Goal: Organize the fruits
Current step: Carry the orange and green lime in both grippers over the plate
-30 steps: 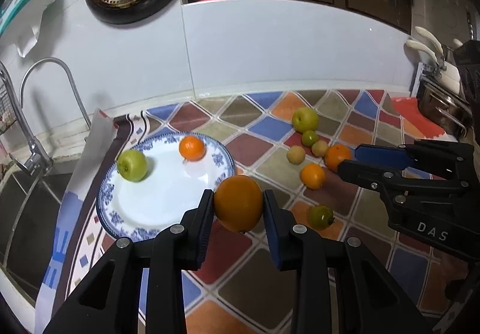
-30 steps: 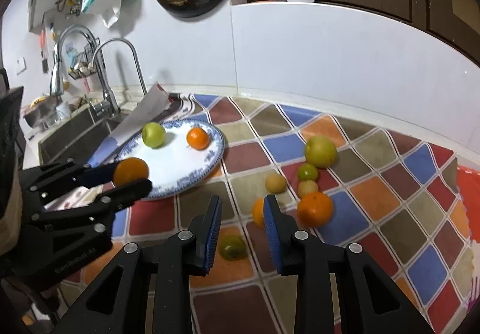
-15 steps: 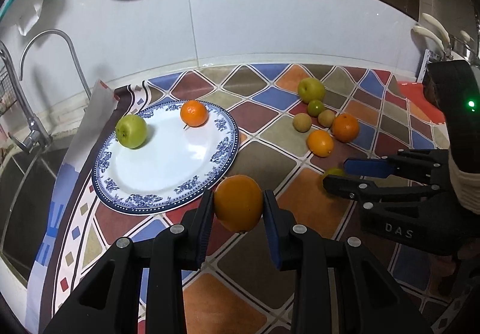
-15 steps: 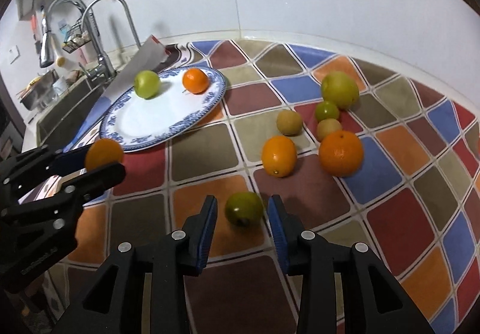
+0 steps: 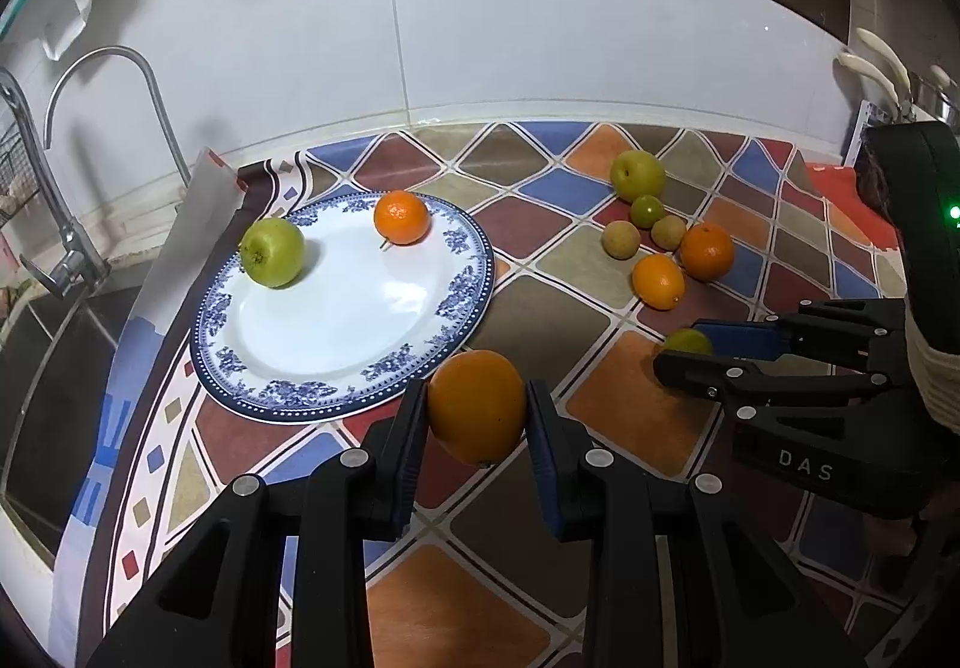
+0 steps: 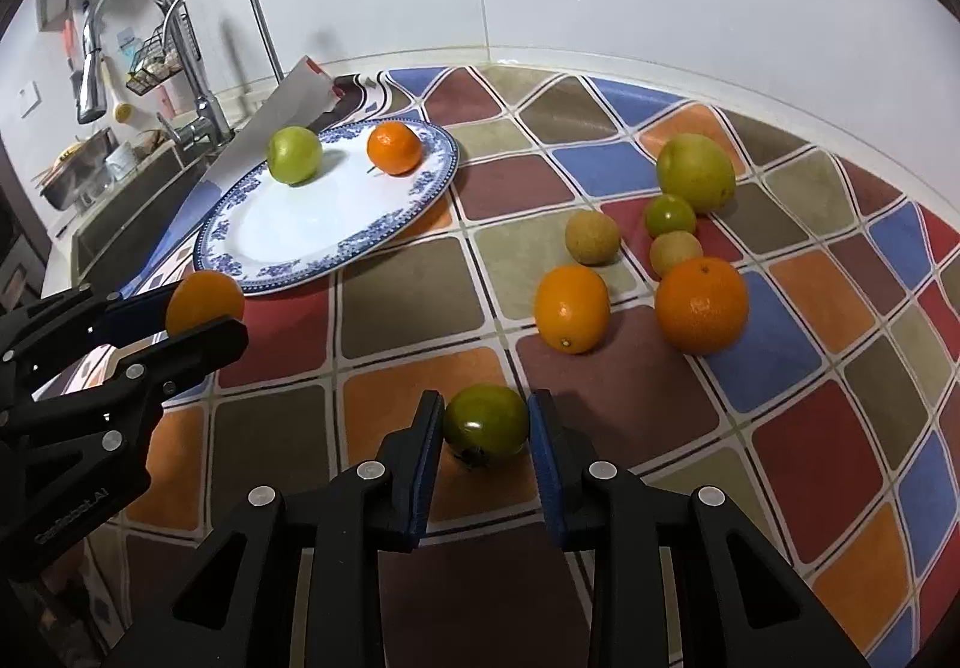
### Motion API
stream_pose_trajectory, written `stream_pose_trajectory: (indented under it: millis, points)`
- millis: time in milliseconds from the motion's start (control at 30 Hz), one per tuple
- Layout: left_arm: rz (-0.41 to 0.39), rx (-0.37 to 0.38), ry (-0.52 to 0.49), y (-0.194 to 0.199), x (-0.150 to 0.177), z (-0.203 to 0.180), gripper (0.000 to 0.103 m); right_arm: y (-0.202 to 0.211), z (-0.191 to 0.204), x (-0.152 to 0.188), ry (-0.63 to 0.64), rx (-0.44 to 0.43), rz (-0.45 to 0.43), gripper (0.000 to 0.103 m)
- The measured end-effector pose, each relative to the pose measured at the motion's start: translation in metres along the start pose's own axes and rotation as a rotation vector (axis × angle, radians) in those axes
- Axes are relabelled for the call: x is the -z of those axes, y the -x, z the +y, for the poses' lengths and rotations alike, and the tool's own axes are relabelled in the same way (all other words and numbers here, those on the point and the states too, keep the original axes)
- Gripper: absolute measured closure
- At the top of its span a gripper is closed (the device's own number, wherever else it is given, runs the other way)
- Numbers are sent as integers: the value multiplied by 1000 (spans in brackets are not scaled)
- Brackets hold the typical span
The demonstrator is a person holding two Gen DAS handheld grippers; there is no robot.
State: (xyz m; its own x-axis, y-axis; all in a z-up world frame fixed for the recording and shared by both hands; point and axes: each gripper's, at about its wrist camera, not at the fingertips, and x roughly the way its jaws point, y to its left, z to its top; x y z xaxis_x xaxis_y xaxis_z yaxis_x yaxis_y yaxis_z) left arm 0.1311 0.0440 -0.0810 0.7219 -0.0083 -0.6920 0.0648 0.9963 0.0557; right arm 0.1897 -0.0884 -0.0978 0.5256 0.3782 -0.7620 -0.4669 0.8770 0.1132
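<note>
your left tongs (image 5: 477, 416) grip an orange (image 5: 477, 405) at the near edge of the plate (image 5: 360, 320). your right tongs (image 6: 485, 431) have just closed onto a green fruit (image 6: 485, 422) on the desk (image 6: 408, 296).

We see the right gripper (image 6: 485, 431) clamped on a green fruit (image 6: 485, 428) resting on the tiled mat (image 6: 414, 296); its jaws have just been closing. At left, the left gripper (image 6: 201, 317) holds an orange (image 6: 204, 299) just beside the plate (image 6: 288, 242), which carries an apple (image 6: 293, 155) and a mandarin (image 6: 393, 147).
</note>
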Motion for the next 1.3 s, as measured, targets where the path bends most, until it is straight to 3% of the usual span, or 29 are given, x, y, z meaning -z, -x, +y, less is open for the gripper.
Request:
stream_pose_trajectory:
  millis: [400, 667, 967, 1300]
  points:
    - [-79, -40, 21, 19, -14, 18, 71, 29, 23, -30, 66, -33, -126, 73]
    - [-109, -117, 37, 14, -27, 47, 71, 15, 41, -65, 109, -78, -174, 73]
    - [-88, -163, 57, -8, -33, 79, 71, -16, 61, -96, 148, -115, -173, 73]
    - [3, -159, 84, -56, -32, 103, 71, -68, 72, -113, 165, -123, -89, 73]
